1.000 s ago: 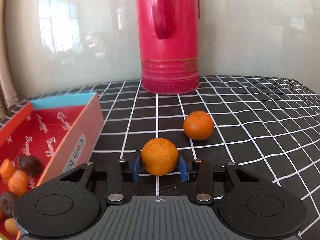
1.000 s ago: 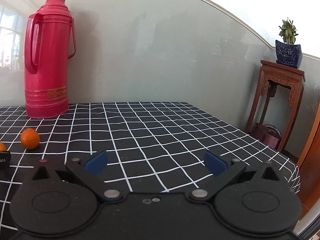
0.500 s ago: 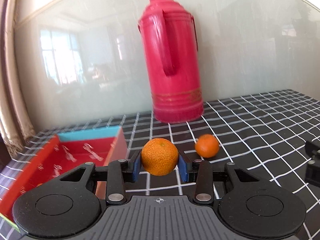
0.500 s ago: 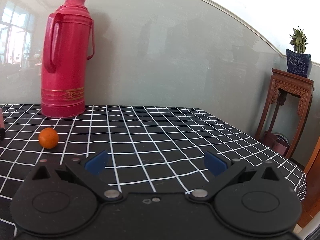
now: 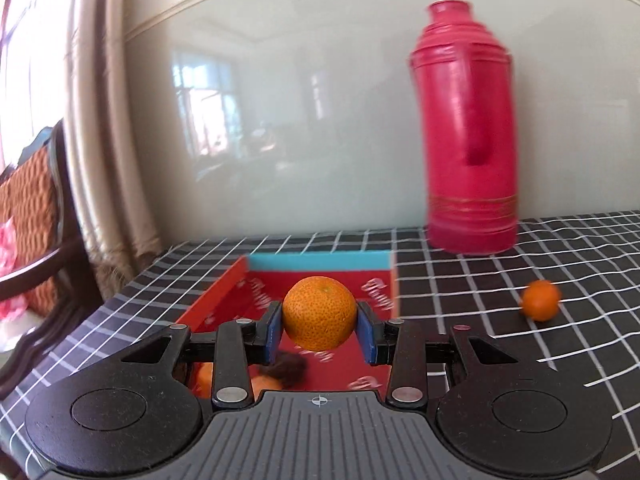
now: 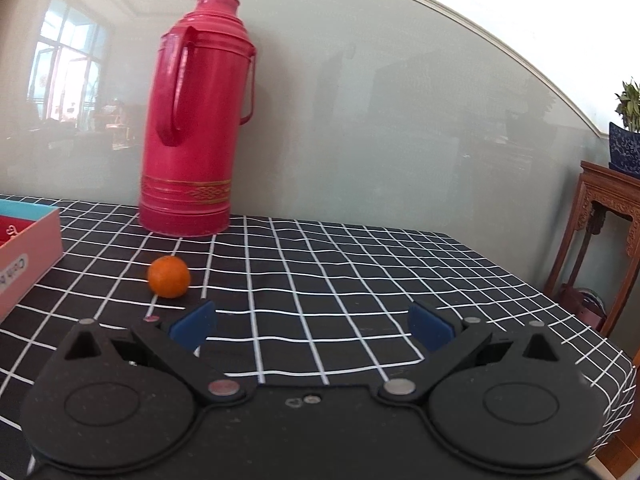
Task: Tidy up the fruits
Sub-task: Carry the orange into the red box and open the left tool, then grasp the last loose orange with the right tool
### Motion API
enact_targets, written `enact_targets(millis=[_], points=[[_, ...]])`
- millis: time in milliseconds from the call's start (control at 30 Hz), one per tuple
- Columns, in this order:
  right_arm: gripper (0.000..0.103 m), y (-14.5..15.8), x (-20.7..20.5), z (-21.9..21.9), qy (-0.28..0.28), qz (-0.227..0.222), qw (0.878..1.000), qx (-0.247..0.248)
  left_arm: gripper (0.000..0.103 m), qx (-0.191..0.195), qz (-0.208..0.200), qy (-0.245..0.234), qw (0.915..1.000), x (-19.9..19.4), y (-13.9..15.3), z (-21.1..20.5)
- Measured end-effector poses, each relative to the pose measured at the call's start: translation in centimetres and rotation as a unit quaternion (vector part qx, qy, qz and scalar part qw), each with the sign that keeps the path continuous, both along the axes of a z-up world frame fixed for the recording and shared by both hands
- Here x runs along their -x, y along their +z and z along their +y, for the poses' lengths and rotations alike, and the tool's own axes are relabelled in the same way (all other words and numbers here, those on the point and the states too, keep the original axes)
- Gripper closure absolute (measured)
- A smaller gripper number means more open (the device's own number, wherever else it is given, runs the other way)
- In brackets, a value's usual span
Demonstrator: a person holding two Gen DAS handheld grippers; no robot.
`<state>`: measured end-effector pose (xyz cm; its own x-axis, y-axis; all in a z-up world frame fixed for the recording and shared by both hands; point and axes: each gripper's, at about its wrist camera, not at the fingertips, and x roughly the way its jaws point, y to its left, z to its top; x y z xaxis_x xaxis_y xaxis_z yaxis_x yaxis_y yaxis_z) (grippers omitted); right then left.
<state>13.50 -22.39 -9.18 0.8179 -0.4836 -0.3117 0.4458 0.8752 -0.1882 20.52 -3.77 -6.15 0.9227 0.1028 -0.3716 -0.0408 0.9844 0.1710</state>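
Note:
My left gripper (image 5: 320, 330) is shut on a mandarin orange (image 5: 319, 313) and holds it in the air over the red cardboard box (image 5: 320, 262). Inside the box, below the gripper, lie a dark fruit (image 5: 286, 368) and orange fruits (image 5: 204, 378), partly hidden by the gripper. A second mandarin (image 5: 540, 306) lies on the checked tablecloth right of the box; it also shows in the right wrist view (image 6: 168, 277). My right gripper (image 6: 312, 326) is open and empty, above the cloth, right of that mandarin. The box's corner (image 6: 28, 248) shows at that view's left edge.
A tall red thermos (image 5: 470, 132) stands at the back of the table against the glossy wall, also in the right wrist view (image 6: 196, 140). A chair (image 5: 36, 216) stands off the table's left edge. A wooden stand (image 6: 604, 240) with a potted plant is at the far right.
My left gripper has lifted the mandarin off the cloth and swung left until it hangs over the red box. My right gripper has turned left toward the mandarin on the cloth, still open.

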Motion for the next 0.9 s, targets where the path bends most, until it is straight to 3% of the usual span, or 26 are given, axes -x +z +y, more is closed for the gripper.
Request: enact_targets(millis=[267,433,467,500,567,633,700,900], points=[[0.006,0.1,-0.8,2.3,0.031,-0.001,1.000,0.000,0.064,0.030,0.049,0.080,0.9951,-1.1,-0.7,5.1],[0.006,0.1,-1.2,3.6,0.049,-0.001,0.999,-0.004,0.063,0.043,0.062,0.095,0.9926,-1.1,-0.9,6.9],[0.006,0.1,-1.4,3.8,0.053,-0.001,0.999,-0.004,0.057,0.045,0.062,0.096,0.9925,-1.0,-0.7,7.1],[0.006,0.1,-1.4,4.1,0.057,-0.002,0.998,-0.005,0.040,0.048,0.061,0.097,0.9923,-0.9,-0.6,7.2],[0.006,0.2,-1.6,4.6,0.065,-0.004,0.998,-0.008,0.035,0.062,0.055,0.088,0.9926,-0.2,-0.3,7.6],[0.006,0.2,-1.8,5.2,0.072,-0.004,0.997,-0.010,0.032,0.052,0.043,0.092,0.9935,0.2,0.0,7.8],[0.006,0.1,-2.0,5.7,0.080,-0.003,0.997,-0.012,0.022,0.043,0.032,0.100,0.9936,0.8,0.2,8.1],[0.006,0.2,-2.8,6.6,0.099,-0.002,0.995,-0.016,0.015,0.061,0.029,0.110,0.9917,1.9,0.8,10.1]])
